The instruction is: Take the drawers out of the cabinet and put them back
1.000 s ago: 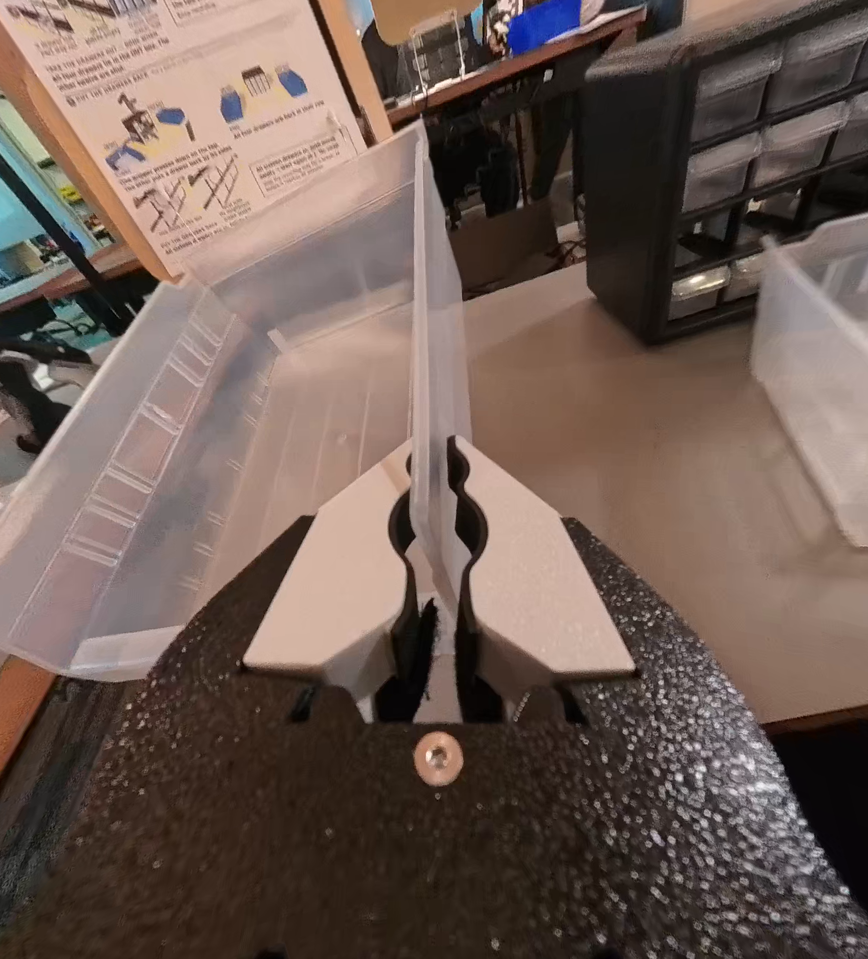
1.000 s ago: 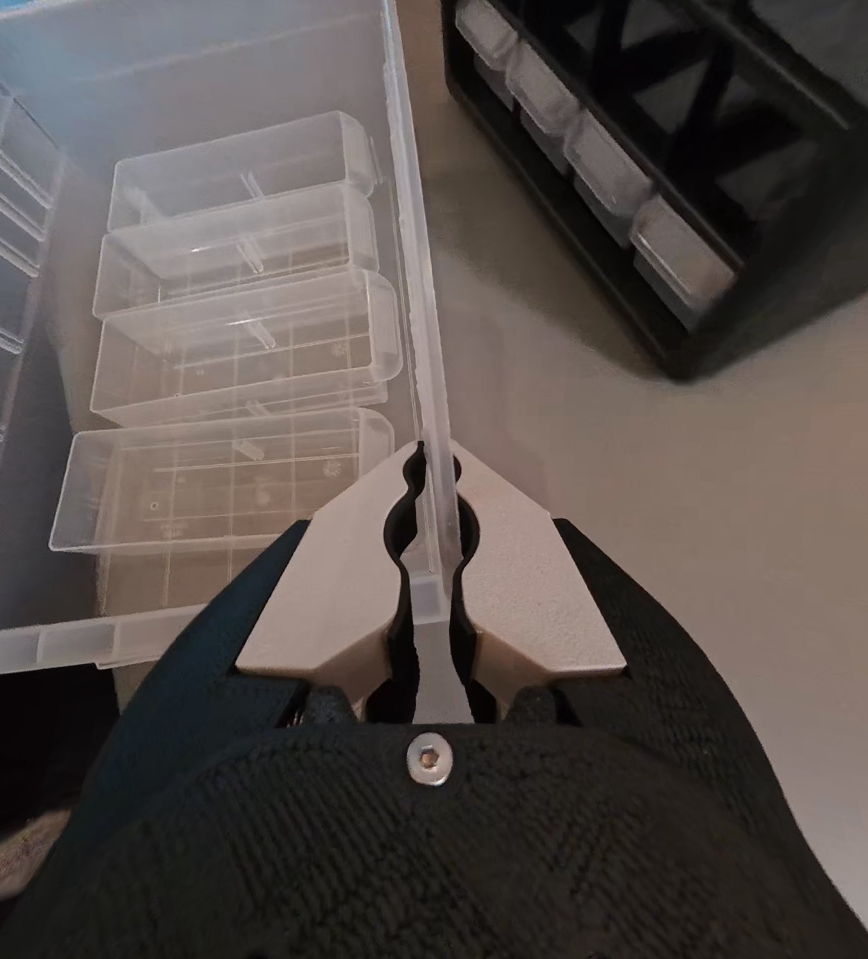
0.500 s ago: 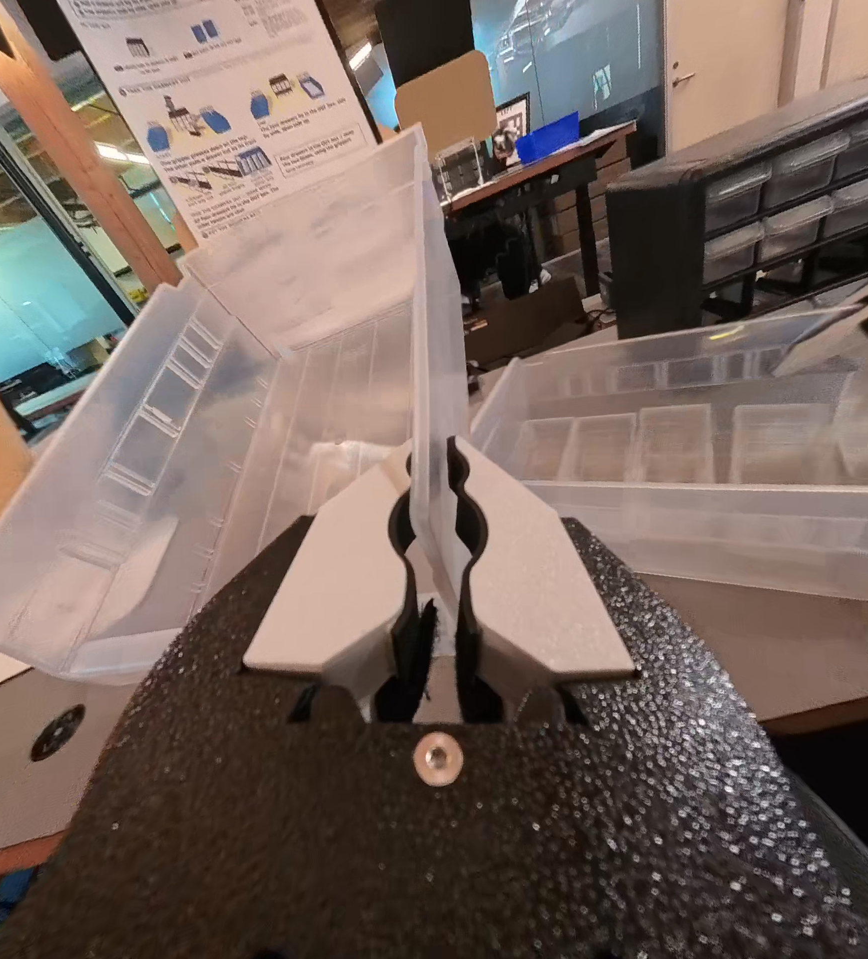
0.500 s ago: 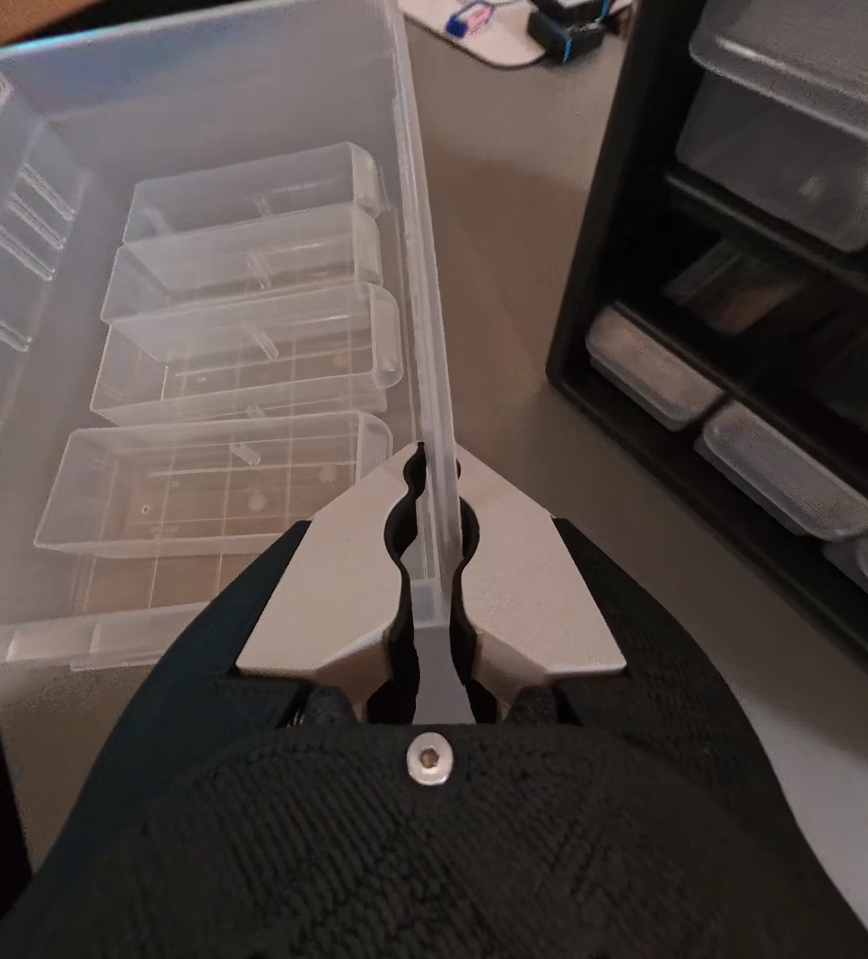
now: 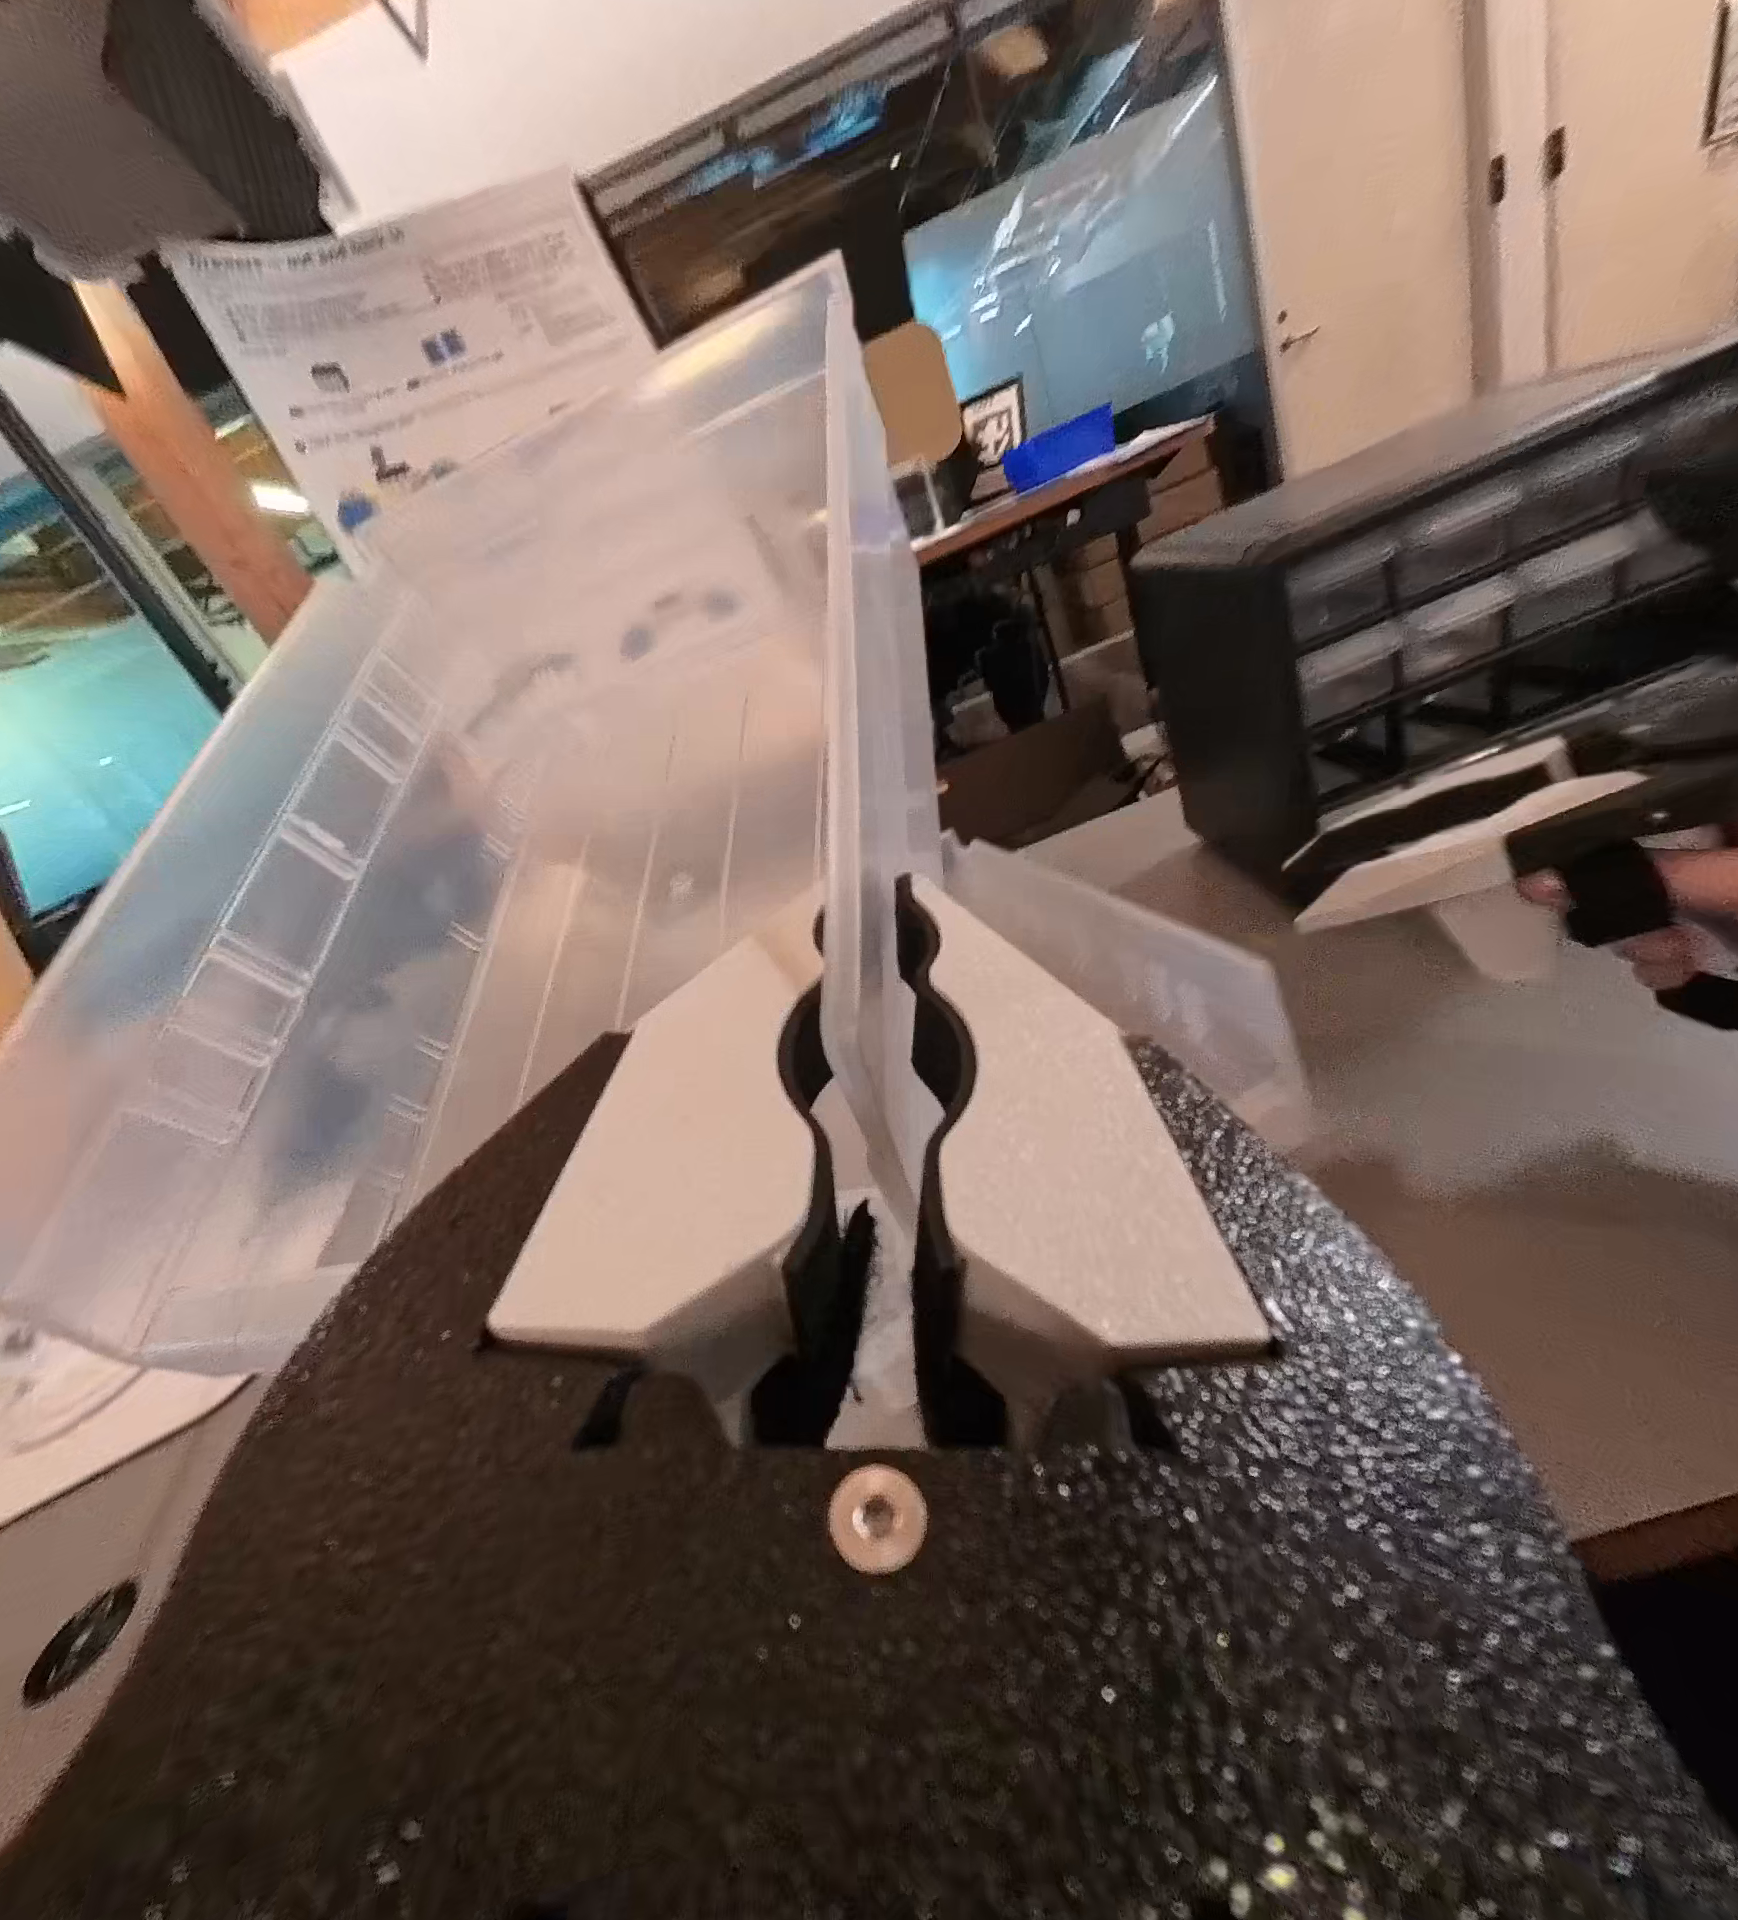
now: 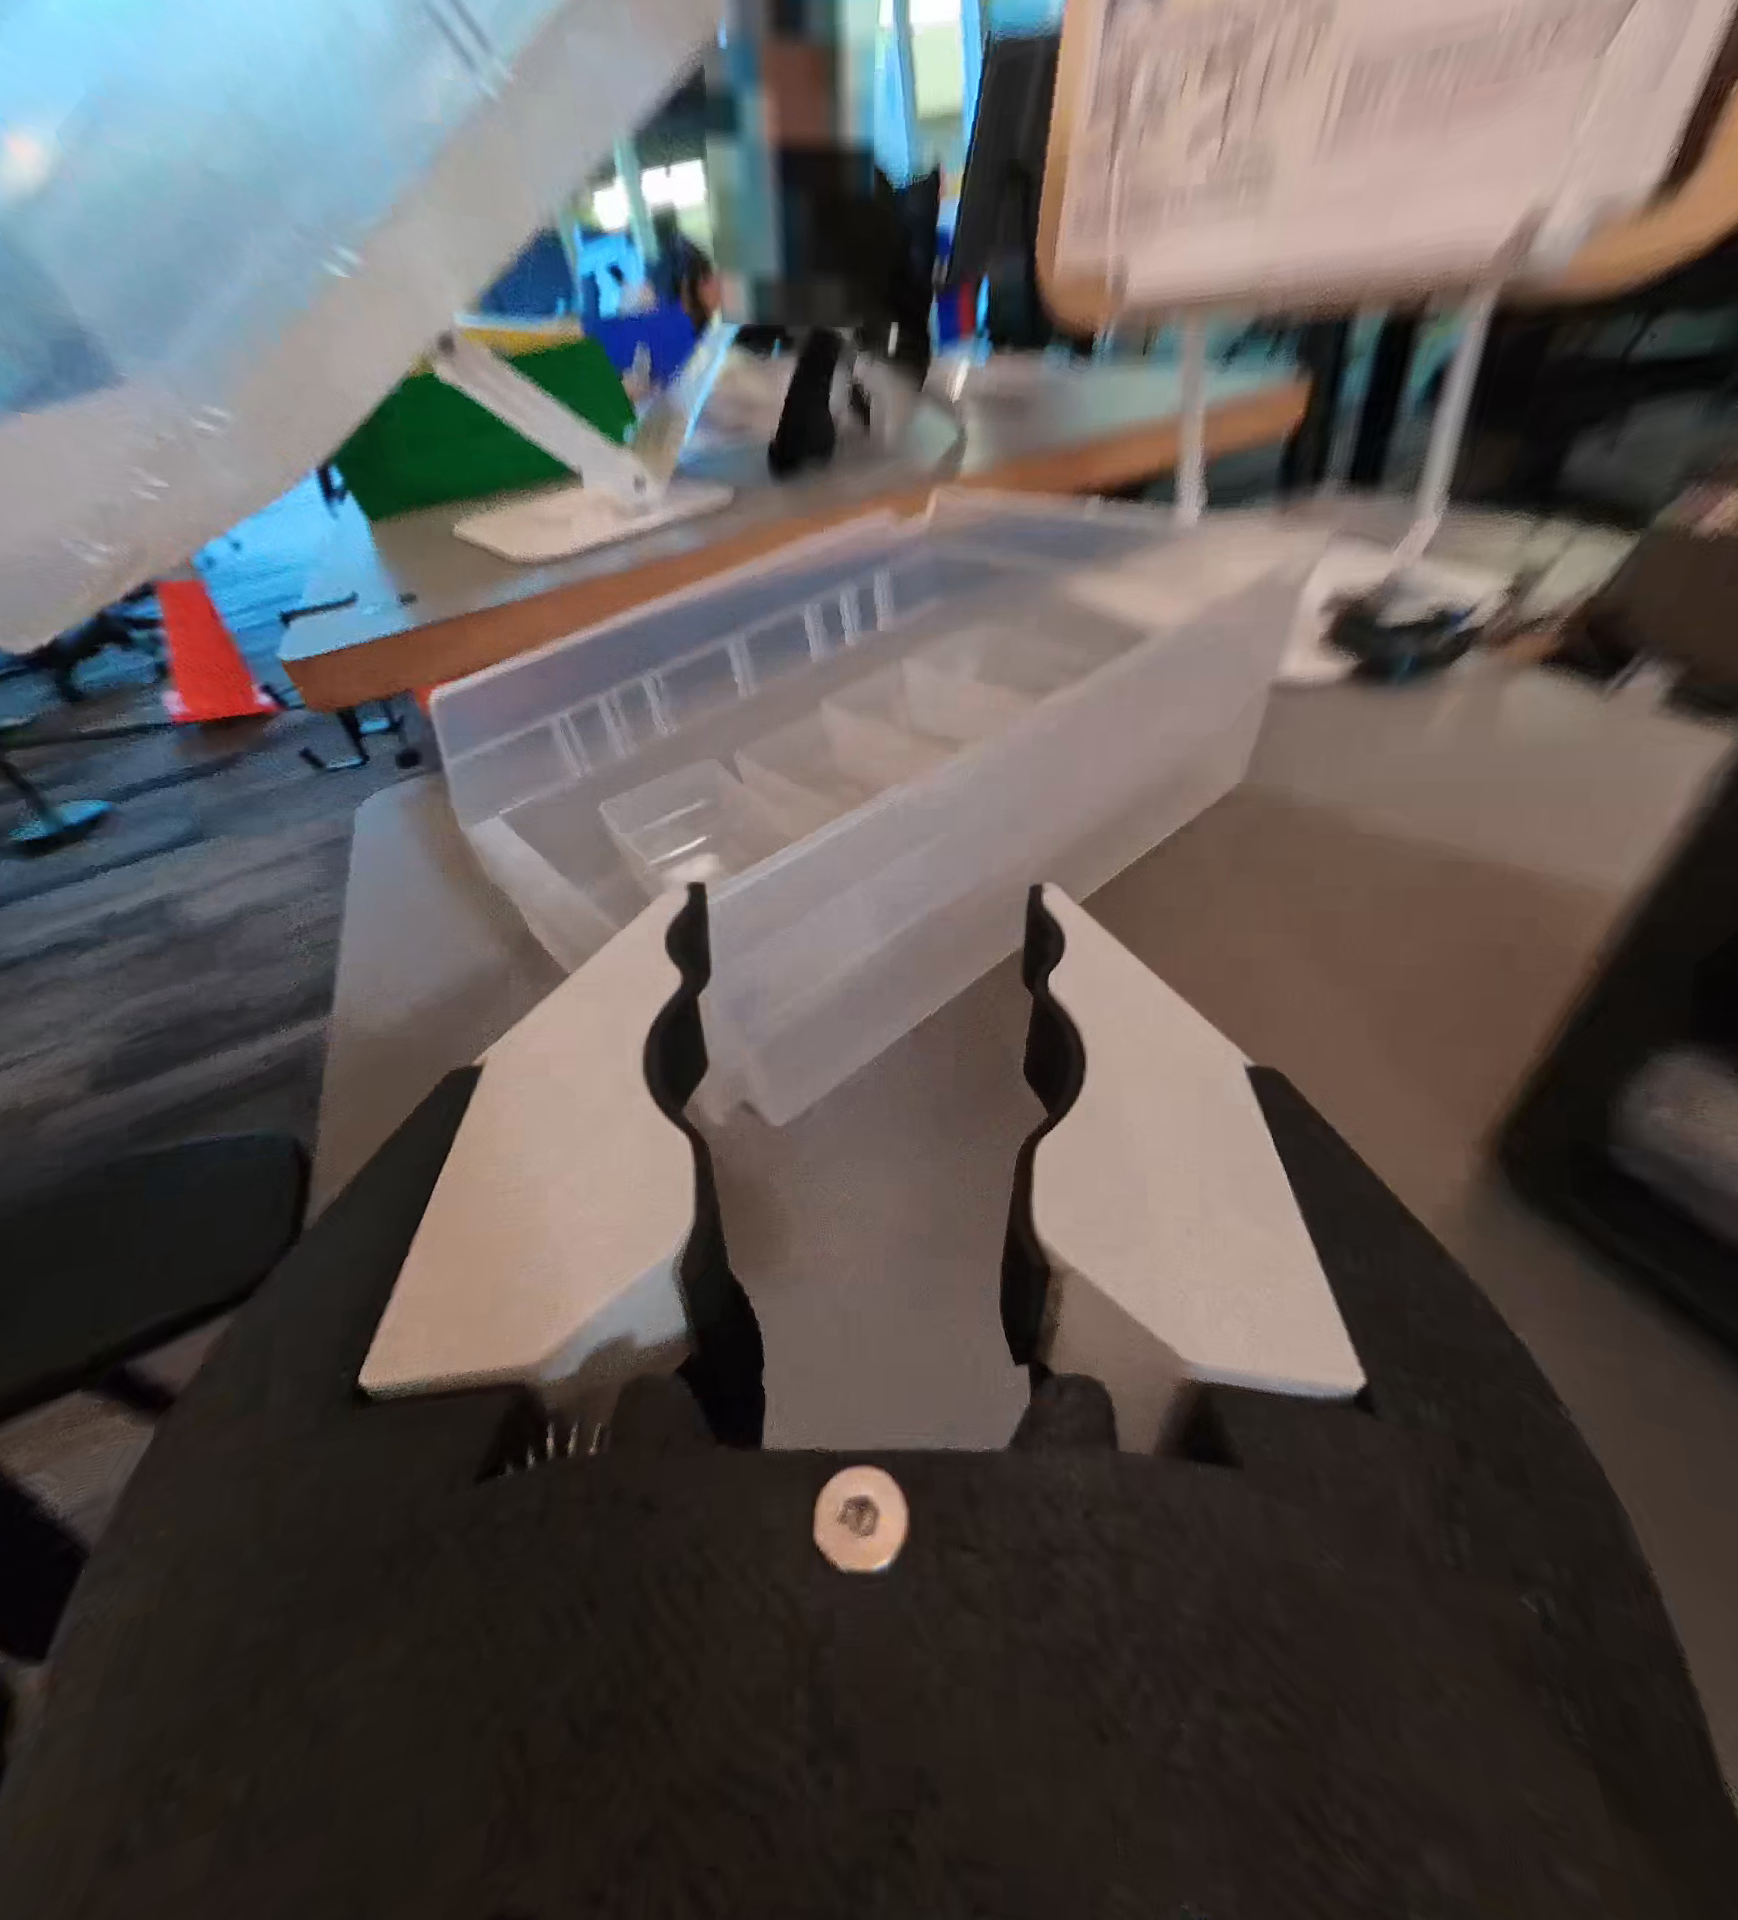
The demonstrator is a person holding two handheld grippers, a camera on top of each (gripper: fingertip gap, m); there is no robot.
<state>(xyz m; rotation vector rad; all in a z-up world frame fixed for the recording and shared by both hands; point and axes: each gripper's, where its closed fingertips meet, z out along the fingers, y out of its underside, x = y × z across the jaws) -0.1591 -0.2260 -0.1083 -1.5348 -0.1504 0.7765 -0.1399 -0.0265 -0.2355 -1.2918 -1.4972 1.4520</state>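
Note:
My left gripper (image 5: pixel 865 904) is shut on the side wall of a large clear plastic bin (image 5: pixel 377 831) and holds it tilted above the table; the bin looks empty. The same bin shows blurred at the top left of the right wrist view (image 6: pixel 169 312). My right gripper (image 6: pixel 865 914) is open and empty; it also shows at the right of the left wrist view (image 5: pixel 1416 862), held by a hand. Just ahead of it a second clear bin (image 6: pixel 948 883) lies on the table with several small clear drawers (image 6: pixel 678 821) inside. The black drawer cabinet (image 5: pixel 1416 644) stands at the back right.
The grey table (image 5: pixel 1467 1247) has bare surface in front of the cabinet, whose side fills the right edge of the right wrist view (image 6: pixel 1675 1091). An instruction poster on a stand (image 5: pixel 408 343) is behind the held bin. Other desks and clutter lie beyond the table edge.
My right gripper has let go of the bin with the small drawers, opened and drawn back; that bin now rests on the table. My left gripper has lifted and tilted its bin higher.

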